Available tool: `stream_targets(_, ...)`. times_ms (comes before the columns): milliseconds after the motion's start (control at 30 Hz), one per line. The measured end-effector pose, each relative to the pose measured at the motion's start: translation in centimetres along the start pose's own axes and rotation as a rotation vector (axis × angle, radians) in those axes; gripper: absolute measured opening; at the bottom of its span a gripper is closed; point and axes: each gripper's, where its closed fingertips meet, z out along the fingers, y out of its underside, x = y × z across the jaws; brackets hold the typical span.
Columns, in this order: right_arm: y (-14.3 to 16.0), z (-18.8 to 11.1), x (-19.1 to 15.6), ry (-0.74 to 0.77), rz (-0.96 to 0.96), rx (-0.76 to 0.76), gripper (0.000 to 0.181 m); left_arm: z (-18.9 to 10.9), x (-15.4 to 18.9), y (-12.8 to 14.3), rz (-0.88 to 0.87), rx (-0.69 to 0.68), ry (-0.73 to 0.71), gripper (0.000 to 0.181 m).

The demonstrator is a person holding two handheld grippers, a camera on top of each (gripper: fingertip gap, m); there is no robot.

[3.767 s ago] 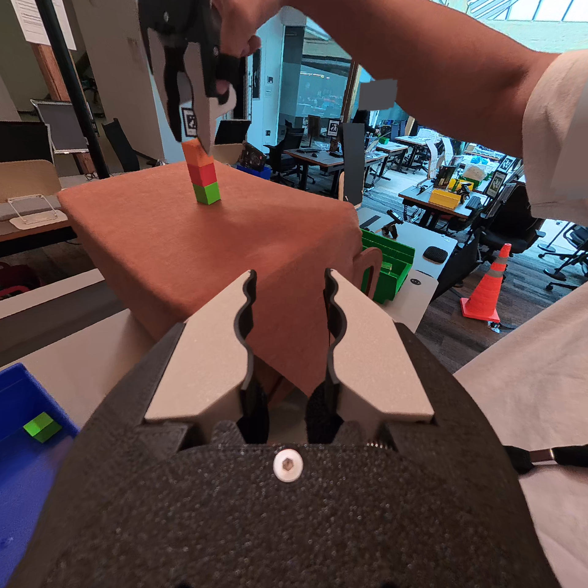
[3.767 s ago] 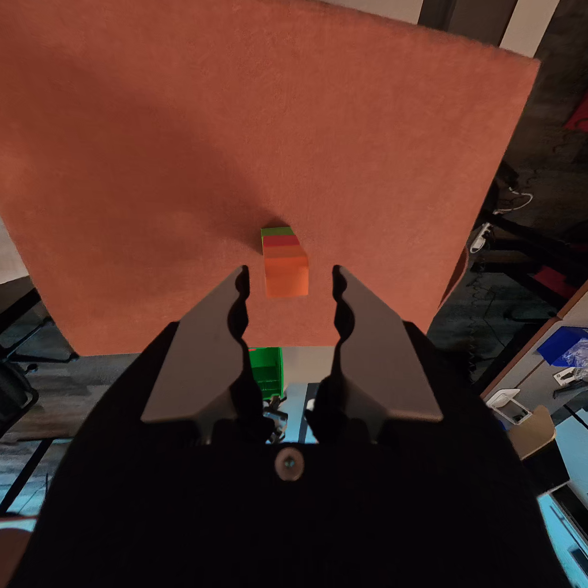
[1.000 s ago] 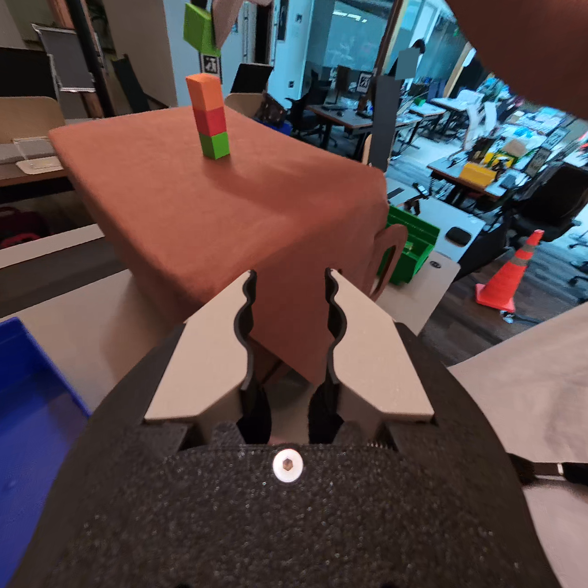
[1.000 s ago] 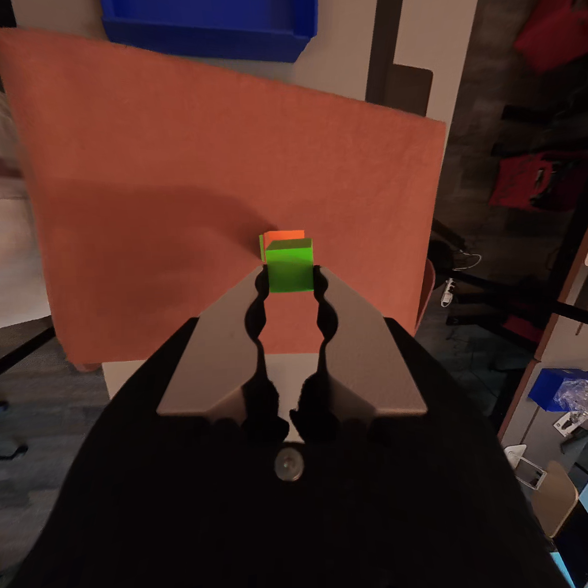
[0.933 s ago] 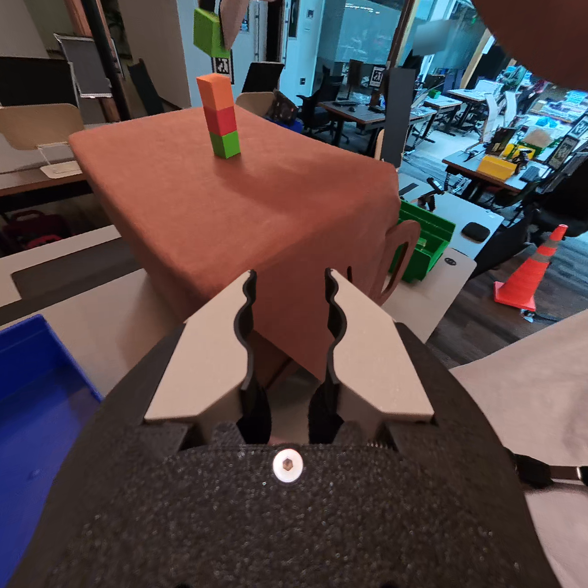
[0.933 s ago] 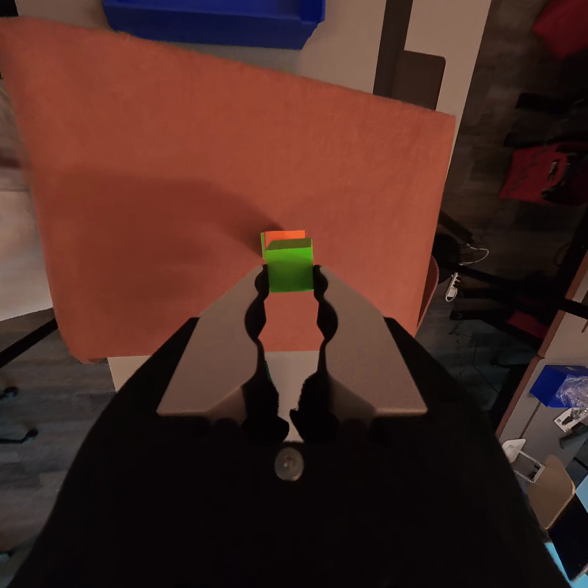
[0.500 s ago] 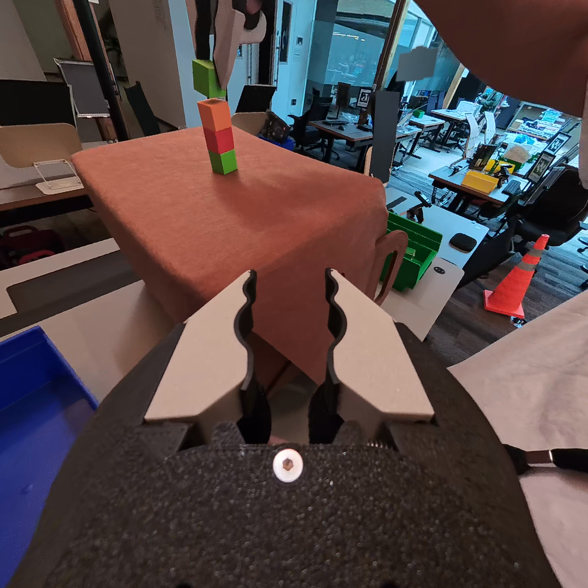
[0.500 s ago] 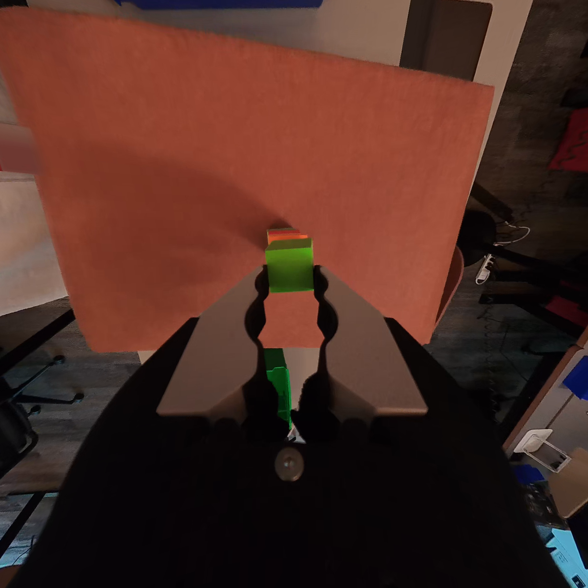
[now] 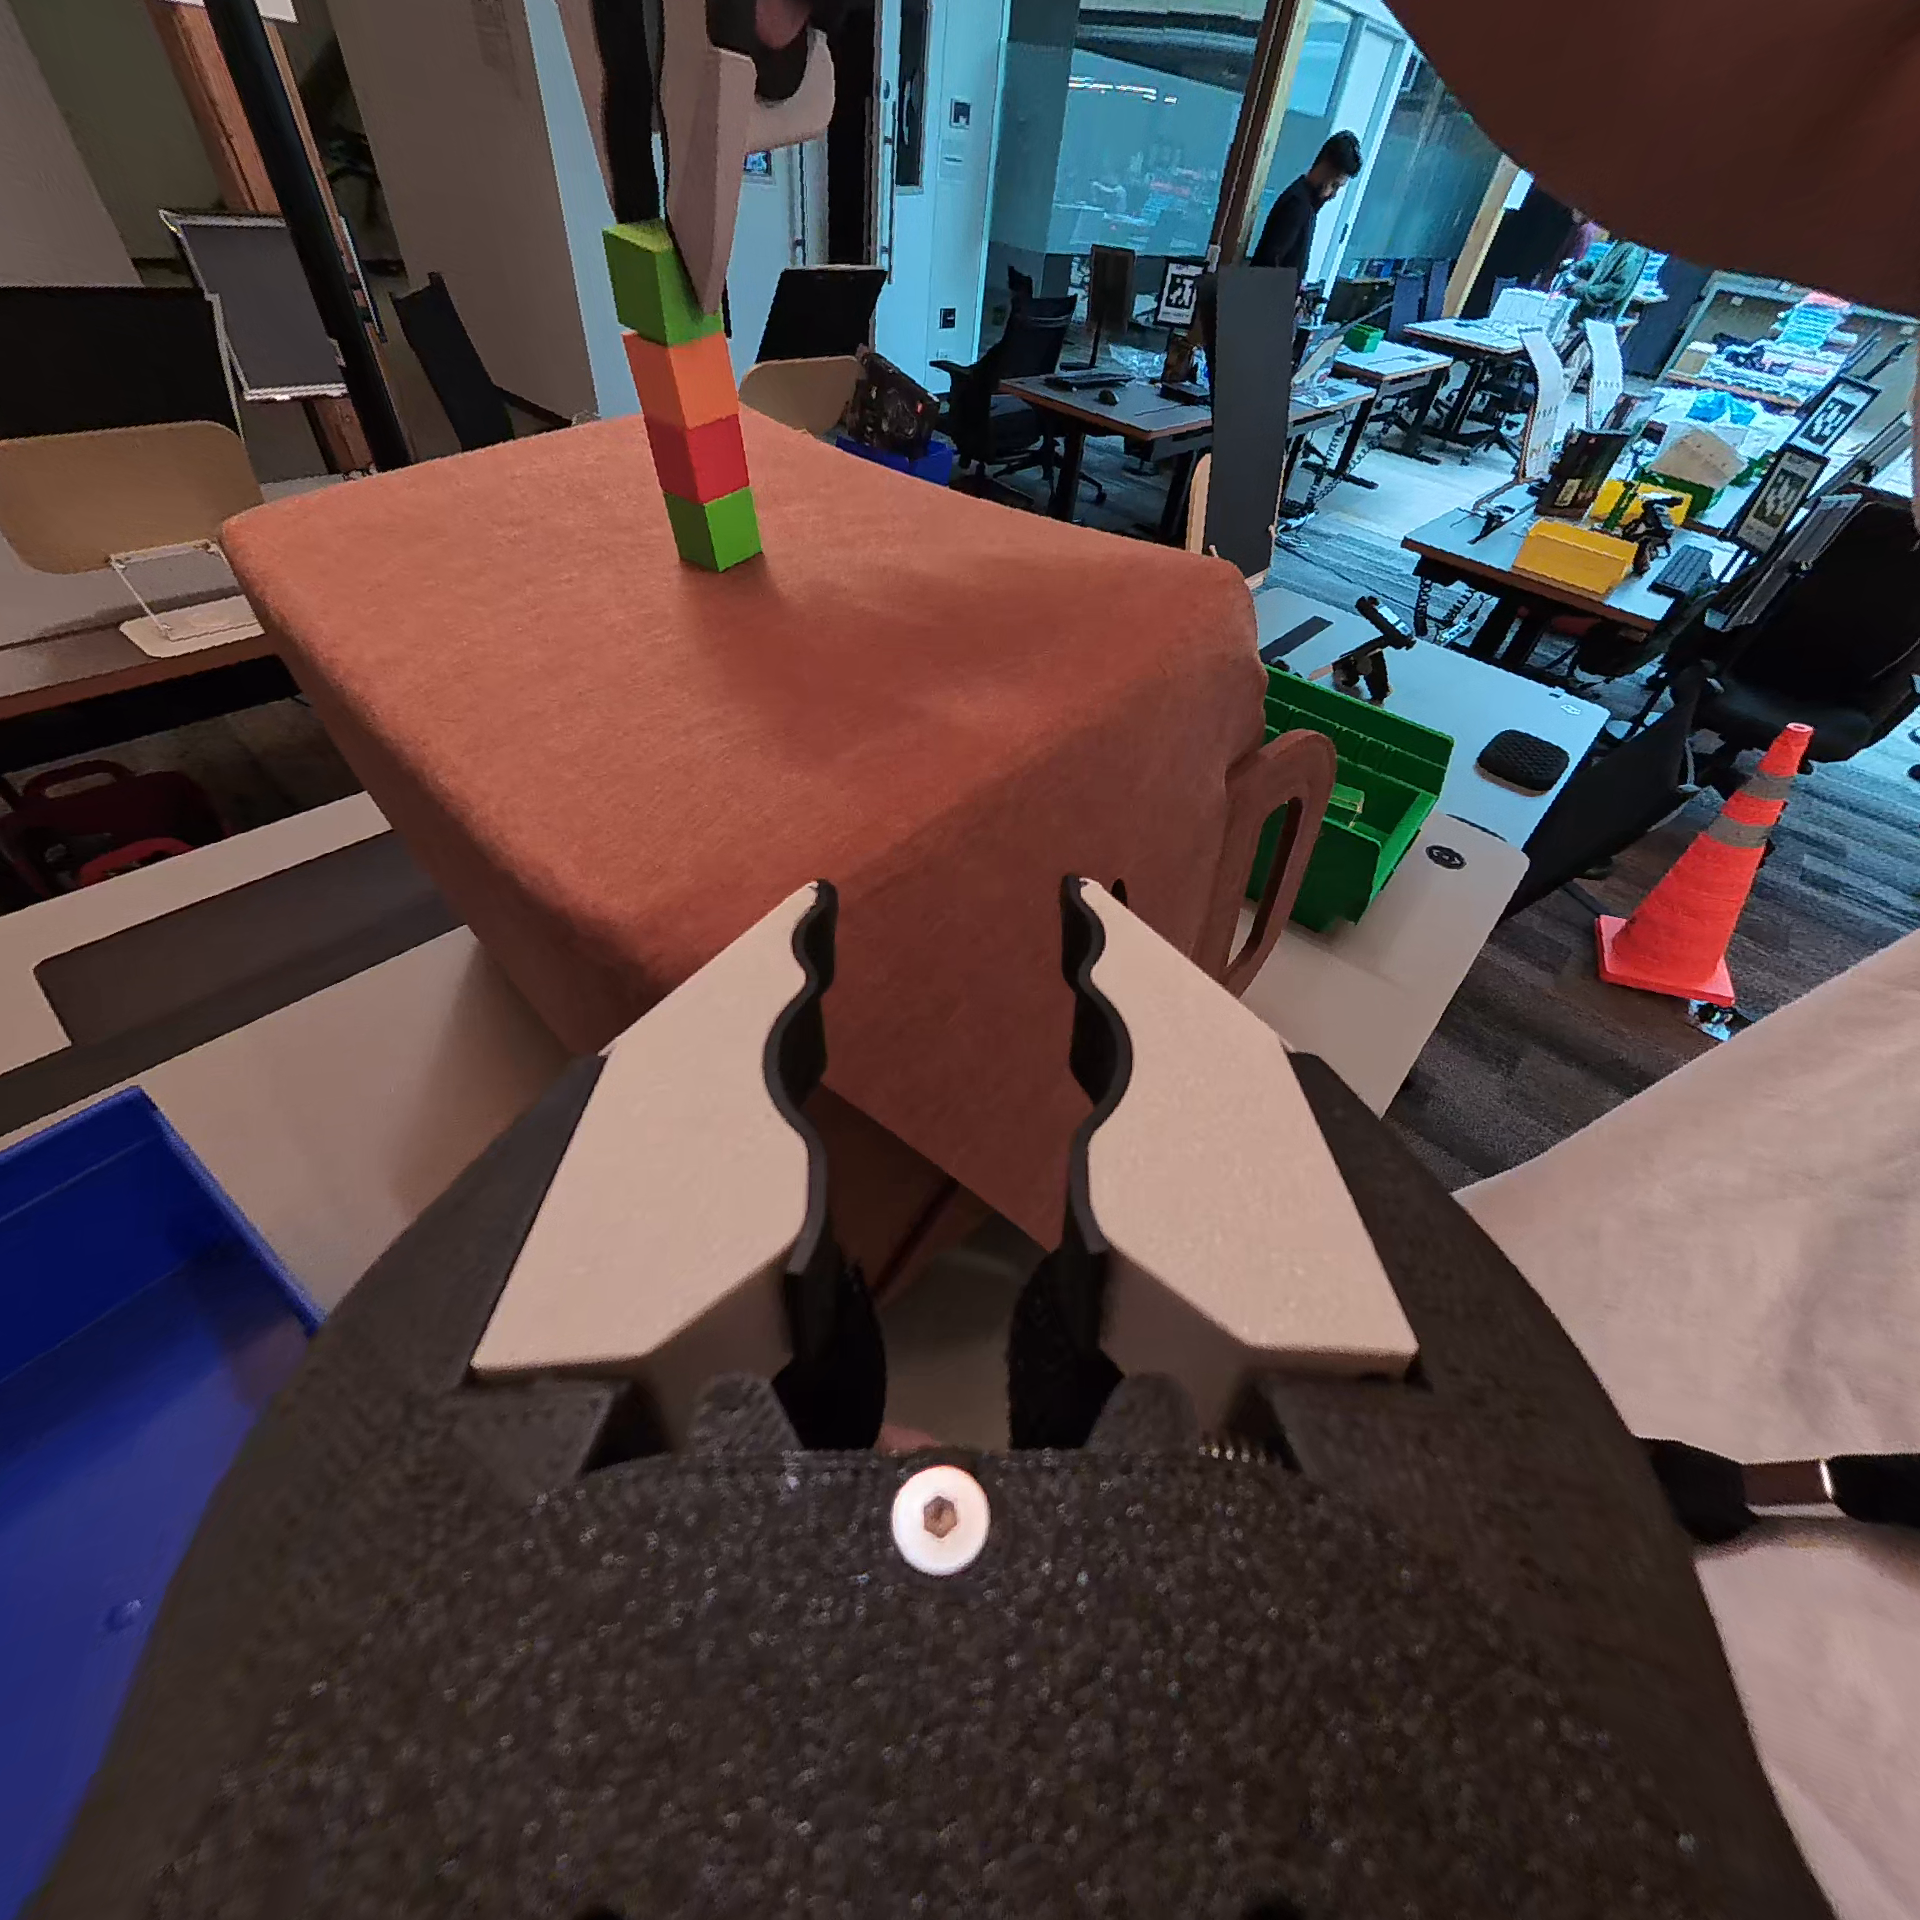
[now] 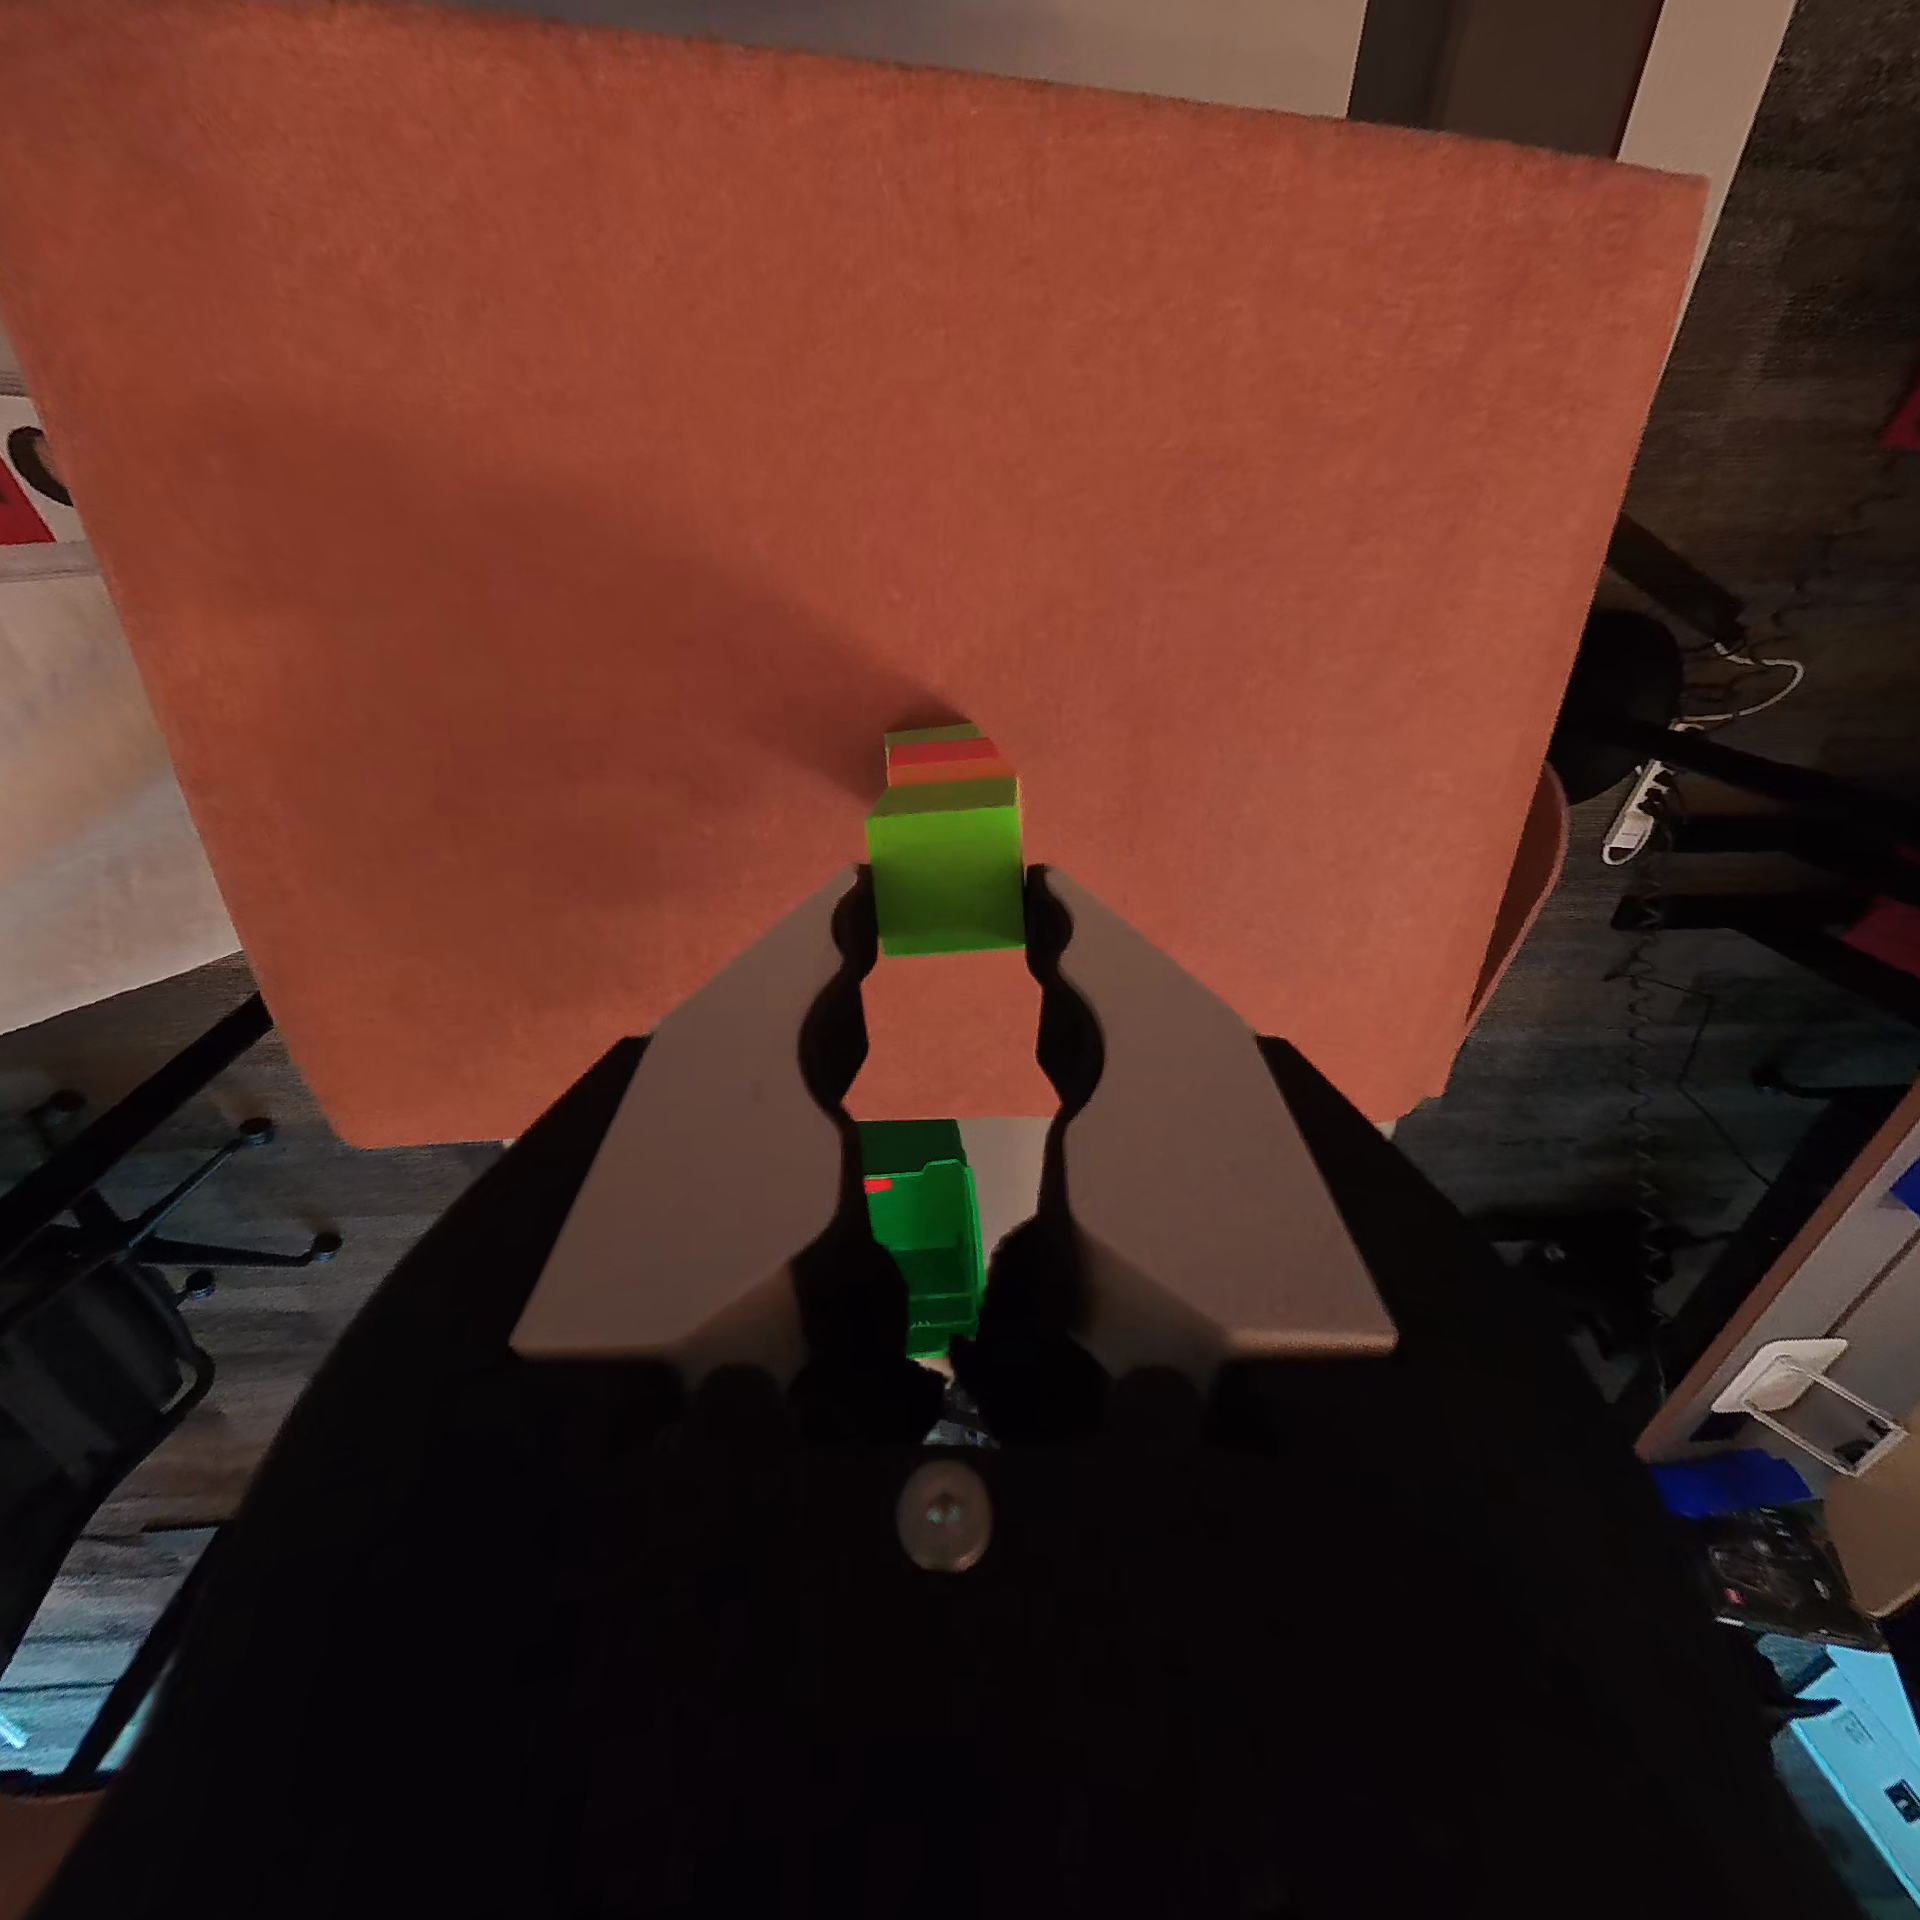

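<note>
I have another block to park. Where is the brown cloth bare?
The brown cloth is bare all around the block stack. Only above the stack is it crowded: the right gripper holds a green block there. The left gripper hangs open, off the cloth's near corner.

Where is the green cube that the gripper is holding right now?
The held green cube sits between the right gripper tips, directly above the orange block topping the stack on the brown cloth.

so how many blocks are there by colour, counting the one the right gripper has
green blocks: 2, one held in the right gripper at the top, one at the stack's base
orange block: 1
red block: 1
total: 4 blocks
</note>
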Motion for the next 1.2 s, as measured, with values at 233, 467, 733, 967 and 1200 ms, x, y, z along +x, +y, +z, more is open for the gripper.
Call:
stream_targets(233,0.5,0.6,0.5,0.002,0.023,-0.022,0.038,0.1,0.3,0.1,0.006,-0.001,0.009,0.045)
stream_targets(467,0.5,0.5,0.3,0.008,0.016,-0.006,0.041,-0.1,0.3,-0.1,0.010,0.004,0.009,0.044)
stream_targets(733,0.5,0.4,0.0,0.007,0.020,0.053,0.042,-0.1,-0.8,0.3,-0.011,0.002,-0.011,0.045)
stream_targets(967,-1.2,0.0,-2.5,-0.020,0.038,0.394,0.046,-0.6,-8.3,2.2,-0.051,0.025,-0.120,0.045)
stream_targets(1200,-1.5,-0.1,-5.0,0.136,0.196,0.947,0.043,6.4,-16.9,1.1,0.085,-0.015,0.039,0.046)
